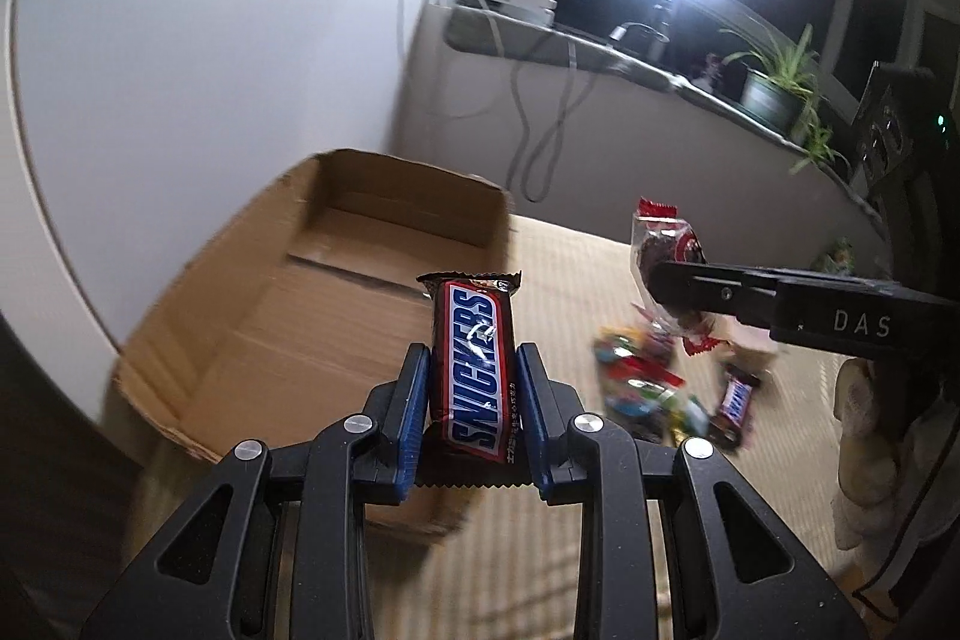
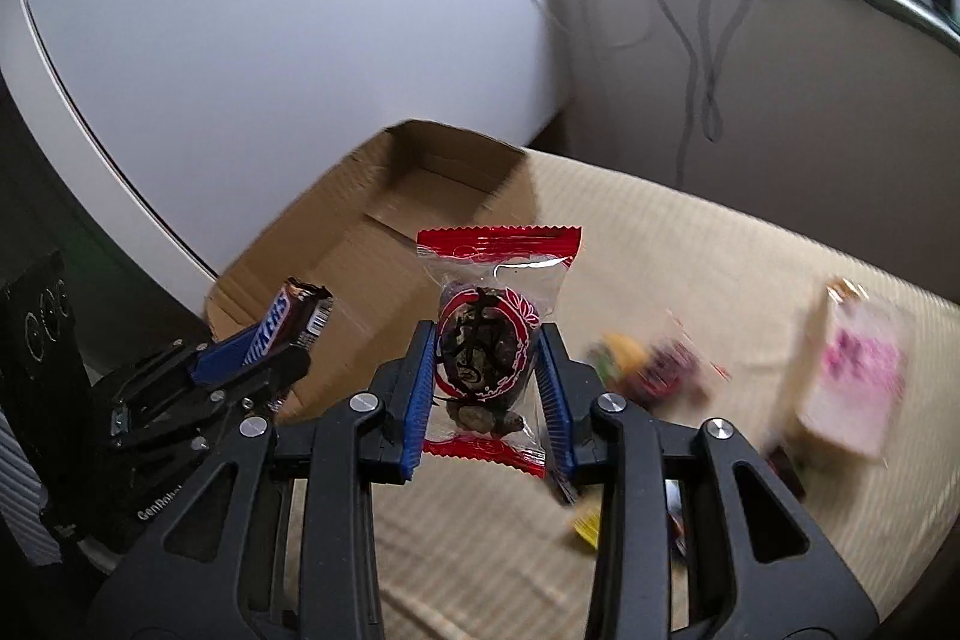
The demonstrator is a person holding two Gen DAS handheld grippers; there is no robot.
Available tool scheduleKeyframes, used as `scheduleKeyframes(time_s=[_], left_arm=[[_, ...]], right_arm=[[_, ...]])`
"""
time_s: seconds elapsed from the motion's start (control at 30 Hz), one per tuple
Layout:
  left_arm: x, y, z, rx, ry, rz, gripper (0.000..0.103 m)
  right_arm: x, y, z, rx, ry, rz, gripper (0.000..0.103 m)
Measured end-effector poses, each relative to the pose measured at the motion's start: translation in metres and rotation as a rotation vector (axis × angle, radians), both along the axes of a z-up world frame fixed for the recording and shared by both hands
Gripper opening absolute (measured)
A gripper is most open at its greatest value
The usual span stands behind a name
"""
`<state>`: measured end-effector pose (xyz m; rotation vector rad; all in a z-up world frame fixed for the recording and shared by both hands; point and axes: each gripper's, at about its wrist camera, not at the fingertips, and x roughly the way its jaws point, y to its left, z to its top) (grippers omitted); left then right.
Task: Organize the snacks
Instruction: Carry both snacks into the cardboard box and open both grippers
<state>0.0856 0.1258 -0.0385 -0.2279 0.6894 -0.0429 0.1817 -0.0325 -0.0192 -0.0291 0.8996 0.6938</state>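
Snickers bar [image 1: 474, 364] brown, clamped upright lengthwise

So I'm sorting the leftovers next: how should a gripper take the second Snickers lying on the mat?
Grip the loose Snickers across its narrow width at mid-length, coming from above. It lies flat beside the snack pile, and its long sides look clearest.

Colours on the snack mat

The Snickers bar [image 1: 474, 370] is brown with blue lettering on white, edged red. The clear candy packet [image 2: 489, 352] has red crimped ends, a red emblem and dark contents. Both grippers are black with blue finger pads [image 1: 408, 430]. The cardboard box [image 1: 336, 292] is plain tan; the mat [image 2: 690, 244] beige, finely striped
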Motion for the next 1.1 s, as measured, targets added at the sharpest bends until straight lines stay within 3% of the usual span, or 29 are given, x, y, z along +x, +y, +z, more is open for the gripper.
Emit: scheduleKeyframes(time_s=[0.33,0.67,0.8,0.83,0.9,1.1], left_arm=[[0.012,0.022,-0.011,0.01,0.025,0.054,0.027],[0.024,0.033,-0.022,0.012,0.042,0.076,0.027],[0.024,0.035,-0.025,0.016,0.057,0.098,0.028],[0.024,0.035,-0.024,0.014,0.059,0.098,0.029],[0.022,0.035,-0.023,0.024,0.055,0.103,0.046],[0.013,0.036,-0.014,0.028,0.023,0.126,0.047]], right_arm=[[0.028,0.068,-0.016,-0.003,-0.001,0.088,0.034],[0.048,0.095,-0.038,-0.041,0.028,0.123,0.034],[0.049,0.101,-0.039,-0.049,0.022,0.133,0.039],[0.049,0.102,-0.038,-0.051,0.019,0.135,0.041],[0.048,0.101,-0.038,-0.051,0.011,0.135,0.047],[0.038,0.087,-0.023,-0.053,-0.002,0.114,0.048]])
